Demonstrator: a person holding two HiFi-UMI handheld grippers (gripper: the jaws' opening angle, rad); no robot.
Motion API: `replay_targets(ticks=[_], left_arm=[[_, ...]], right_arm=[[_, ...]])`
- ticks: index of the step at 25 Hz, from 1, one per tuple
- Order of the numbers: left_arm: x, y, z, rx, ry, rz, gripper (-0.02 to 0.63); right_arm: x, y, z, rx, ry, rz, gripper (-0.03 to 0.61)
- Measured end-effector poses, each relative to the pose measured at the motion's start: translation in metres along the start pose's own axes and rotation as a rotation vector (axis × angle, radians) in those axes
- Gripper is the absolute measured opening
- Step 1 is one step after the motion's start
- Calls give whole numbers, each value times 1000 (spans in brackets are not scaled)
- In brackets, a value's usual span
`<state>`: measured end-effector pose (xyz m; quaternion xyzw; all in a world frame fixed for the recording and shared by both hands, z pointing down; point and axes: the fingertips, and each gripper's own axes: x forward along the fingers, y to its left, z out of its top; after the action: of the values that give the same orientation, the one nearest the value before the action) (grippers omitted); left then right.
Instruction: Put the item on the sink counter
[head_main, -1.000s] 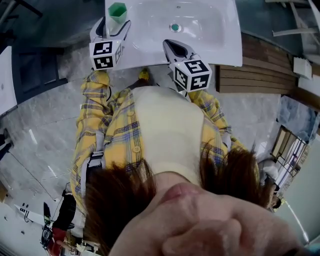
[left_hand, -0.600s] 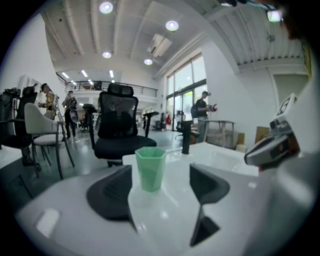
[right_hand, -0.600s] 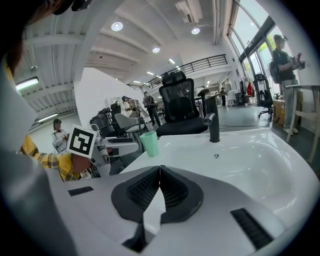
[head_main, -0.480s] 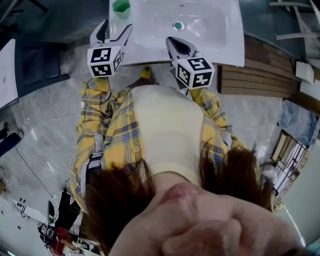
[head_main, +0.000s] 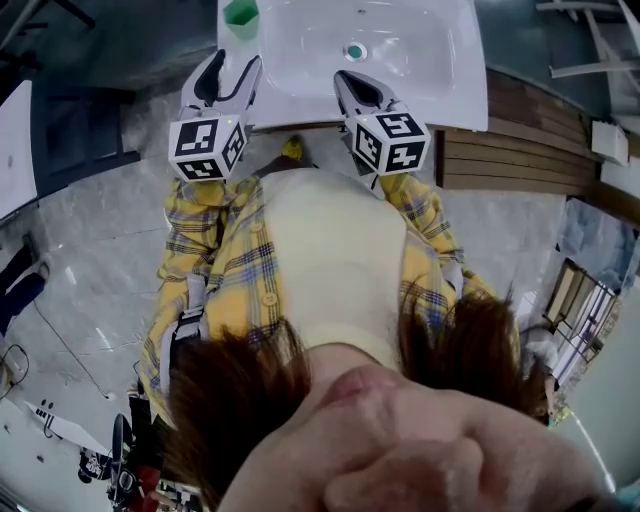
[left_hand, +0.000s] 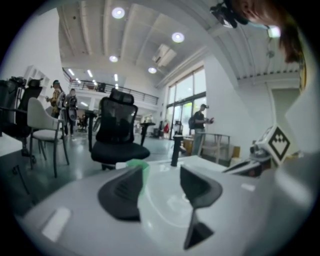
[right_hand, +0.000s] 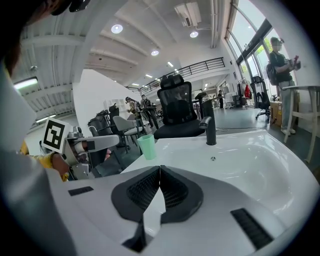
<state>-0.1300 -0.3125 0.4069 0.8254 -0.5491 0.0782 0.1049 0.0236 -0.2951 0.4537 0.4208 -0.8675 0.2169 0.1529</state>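
Observation:
A green cup (head_main: 240, 12) stands upright on the white sink counter (head_main: 300, 108), at its far left corner. My left gripper (head_main: 234, 64) hovers at the counter's near left edge, short of the cup and apart from it. In the left gripper view the cup (left_hand: 142, 169) shows just past the left jaw; the left gripper (left_hand: 161, 175) has its jaws closing with nothing between them. My right gripper (head_main: 343, 82) sits at the near edge, right of the left one. The right gripper (right_hand: 160, 169) is shut and empty, with the cup (right_hand: 147, 146) off to its left.
A black faucet (right_hand: 210, 130) stands behind the basin (head_main: 380, 40), whose drain (head_main: 350, 52) is in the middle. Wooden slats (head_main: 520, 150) lie to the right of the sink. Office chairs (left_hand: 116, 135) and people stand in the hall beyond.
My left gripper has drawn back from the cup toward the person. The cup stays on the counter. The right gripper has hardly moved.

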Motion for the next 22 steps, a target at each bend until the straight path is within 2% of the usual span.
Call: replay_targets(ticks=[9, 16, 22], left_arm=[[-6, -19, -2, -33, -4, -47, 134], [-9, -18, -11, -43, 29, -34, 49], [-10, -18, -13, -32, 53, -34, 21]], right_arm=[[-2, -3, 0, 7, -13, -15, 14], [-3, -4, 2, 12, -32, -19, 14], [-2, -3, 4, 0, -38, -24, 12]])
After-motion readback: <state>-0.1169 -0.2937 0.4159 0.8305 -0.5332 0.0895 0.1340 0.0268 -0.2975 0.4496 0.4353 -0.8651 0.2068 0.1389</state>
